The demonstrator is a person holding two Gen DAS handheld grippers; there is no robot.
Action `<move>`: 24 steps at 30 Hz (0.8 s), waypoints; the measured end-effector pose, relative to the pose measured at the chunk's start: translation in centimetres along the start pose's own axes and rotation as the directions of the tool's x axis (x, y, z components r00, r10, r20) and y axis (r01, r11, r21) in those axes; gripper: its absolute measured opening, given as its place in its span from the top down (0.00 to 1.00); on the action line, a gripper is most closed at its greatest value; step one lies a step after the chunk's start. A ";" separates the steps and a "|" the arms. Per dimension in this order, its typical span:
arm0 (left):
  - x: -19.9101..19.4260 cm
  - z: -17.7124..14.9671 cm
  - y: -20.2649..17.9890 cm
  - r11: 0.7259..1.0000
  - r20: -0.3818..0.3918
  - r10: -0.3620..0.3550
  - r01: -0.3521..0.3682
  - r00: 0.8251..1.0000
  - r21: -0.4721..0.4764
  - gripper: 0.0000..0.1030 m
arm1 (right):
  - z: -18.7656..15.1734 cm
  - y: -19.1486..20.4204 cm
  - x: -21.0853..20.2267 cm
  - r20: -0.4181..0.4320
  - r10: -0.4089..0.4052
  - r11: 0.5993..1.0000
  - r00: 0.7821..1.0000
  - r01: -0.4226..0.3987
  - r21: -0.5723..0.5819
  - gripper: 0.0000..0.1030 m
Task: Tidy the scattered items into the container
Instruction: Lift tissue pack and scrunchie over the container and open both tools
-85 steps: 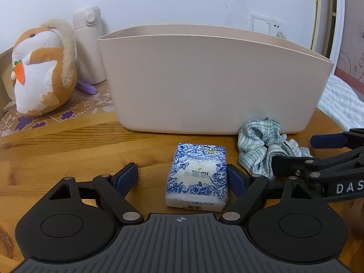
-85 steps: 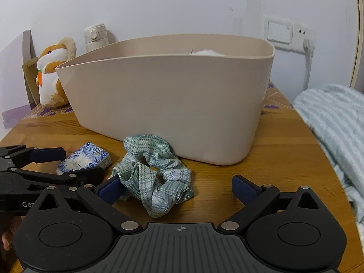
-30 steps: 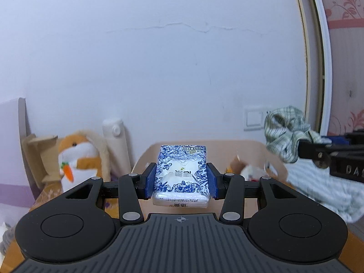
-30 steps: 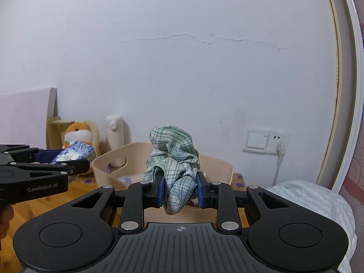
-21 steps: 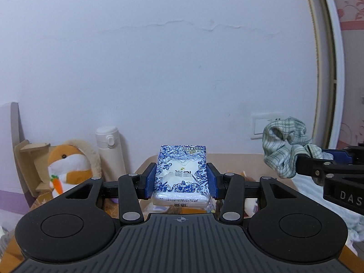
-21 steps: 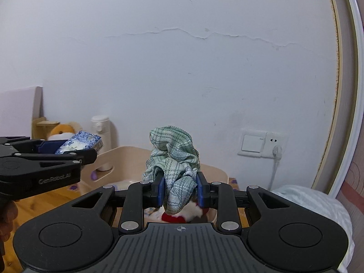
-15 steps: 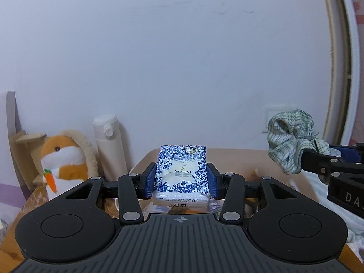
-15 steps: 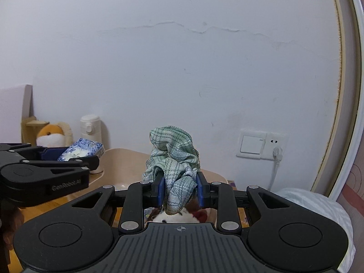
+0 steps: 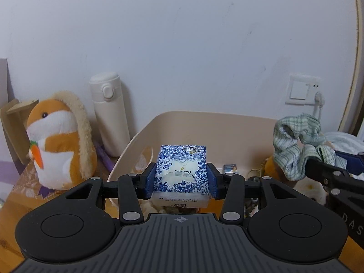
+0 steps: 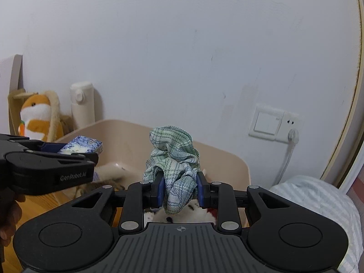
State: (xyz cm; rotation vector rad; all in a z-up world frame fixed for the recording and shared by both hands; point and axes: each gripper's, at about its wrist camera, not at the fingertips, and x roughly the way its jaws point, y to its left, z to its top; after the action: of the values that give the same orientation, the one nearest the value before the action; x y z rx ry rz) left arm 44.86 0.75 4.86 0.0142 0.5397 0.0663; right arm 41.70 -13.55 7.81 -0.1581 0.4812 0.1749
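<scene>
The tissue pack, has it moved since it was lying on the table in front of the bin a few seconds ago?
Yes. The tissue pack is off the table, clamped in the left gripper and held above the beige bin's near rim, over its open inside.

Left wrist: looking forward and down, close above the beige oval plastic tub (image 9: 204, 122).
Right wrist: likewise.
Shared: tub, white wall (image 10: 182, 56).

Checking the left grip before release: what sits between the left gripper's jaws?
The blue-and-white tissue pack, clamped by the left gripper above the beige container, as the left wrist view shows.
</scene>
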 end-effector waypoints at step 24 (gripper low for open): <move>-7.1 -0.6 -0.8 0.999 0.063 0.008 -0.011 0.998 0.043 0.15 | -0.7 -1.8 -5.4 0.117 -0.005 0.996 0.993 -0.006 0.092 0.12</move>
State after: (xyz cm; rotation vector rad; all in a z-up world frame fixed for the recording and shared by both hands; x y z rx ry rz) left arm 38.58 -0.48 7.96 0.0611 0.4778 0.0635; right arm 37.06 -16.11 9.99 -0.0566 0.3719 0.1609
